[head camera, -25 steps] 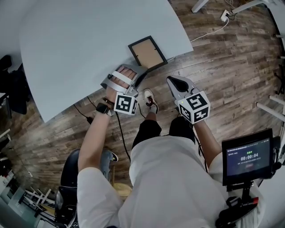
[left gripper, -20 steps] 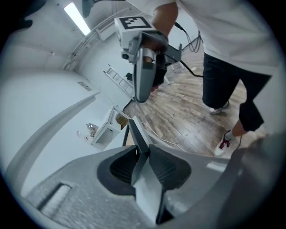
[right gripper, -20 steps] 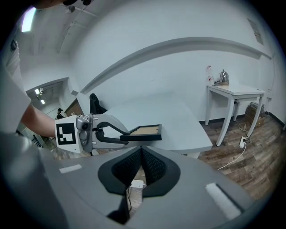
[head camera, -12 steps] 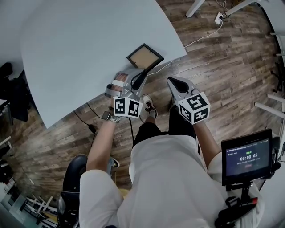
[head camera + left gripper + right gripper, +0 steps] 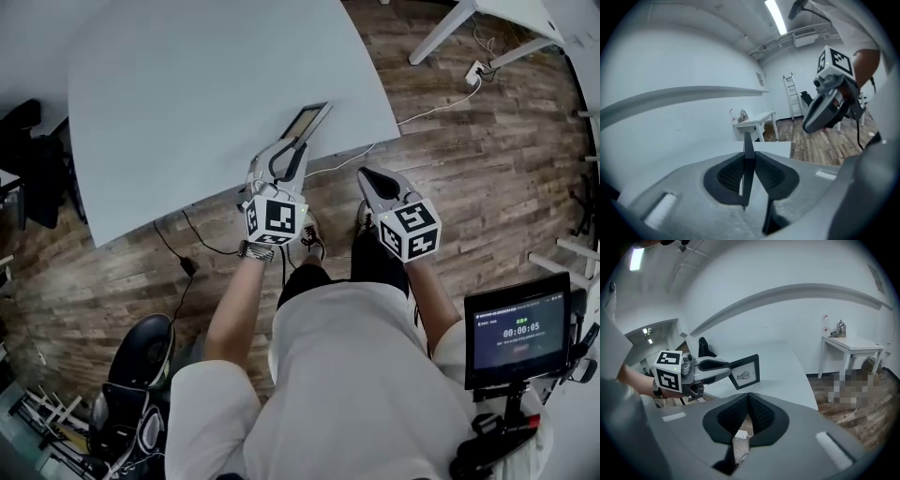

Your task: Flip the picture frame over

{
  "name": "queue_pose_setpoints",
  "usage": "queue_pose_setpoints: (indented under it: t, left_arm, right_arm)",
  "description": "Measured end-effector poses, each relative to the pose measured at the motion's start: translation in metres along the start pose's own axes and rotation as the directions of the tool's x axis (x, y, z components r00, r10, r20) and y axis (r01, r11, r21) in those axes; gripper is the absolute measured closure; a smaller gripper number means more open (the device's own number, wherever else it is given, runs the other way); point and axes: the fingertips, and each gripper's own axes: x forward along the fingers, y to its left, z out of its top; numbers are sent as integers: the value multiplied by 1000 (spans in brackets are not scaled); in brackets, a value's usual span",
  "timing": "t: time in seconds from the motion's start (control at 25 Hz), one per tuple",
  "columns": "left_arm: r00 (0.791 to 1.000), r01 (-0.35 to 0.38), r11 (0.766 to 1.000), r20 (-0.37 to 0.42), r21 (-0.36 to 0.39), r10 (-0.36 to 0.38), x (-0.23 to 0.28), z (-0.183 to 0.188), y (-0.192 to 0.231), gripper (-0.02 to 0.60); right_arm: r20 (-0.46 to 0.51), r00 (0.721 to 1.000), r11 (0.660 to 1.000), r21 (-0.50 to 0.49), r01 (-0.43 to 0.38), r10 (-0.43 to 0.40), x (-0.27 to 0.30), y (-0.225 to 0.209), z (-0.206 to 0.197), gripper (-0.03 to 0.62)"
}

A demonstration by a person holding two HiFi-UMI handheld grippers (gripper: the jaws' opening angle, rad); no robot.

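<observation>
The black rectangular picture frame (image 5: 744,371) is pinched by one edge between the closing jaws of the left gripper (image 5: 292,151) and held tilted above the pale grey table (image 5: 187,94), while the right gripper (image 5: 366,174) is seen empty, jaws together.

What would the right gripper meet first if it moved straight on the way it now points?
Probably the picture frame, held up just ahead of the right gripper; depth is unclear, so it may reach the table instead.
</observation>
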Motion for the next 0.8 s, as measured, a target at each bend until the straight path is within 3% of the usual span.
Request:
queue_pose_setpoints:
  t: [0.12,0.24,0.4,0.52,0.64,0.8]
  left_arm:
    - [998,-68,990,-7,-121,68,-10,-4,14,511]
    - [992,-127,964,-8,-232,128,-20,-10,28,511]
    - [979,-187,891,0,-413,205,-35,-19,45,511]
    - [966,-209,807,11,-552,257,-46,-22,52,511]
    - [947,-219,684,16,-696,321,-58,-30,59,511]
    - [912,-228,517,4,-825,409,-74,-48,71,511]
  right_arm:
    - [4,1000,999,-20,-27,28,6,7,5,592]
    - [14,999,999,-30,-40,40,10,11,13,591]
    - [32,998,998,-32,-52,53,15,14,23,591]
    - [38,997,997,-39,-66,68,19,20,30,591]
    - [43,996,996,-48,-81,83,22,29,36,591]
    - [39,993,992,-65,-105,107,29,40,40,591]
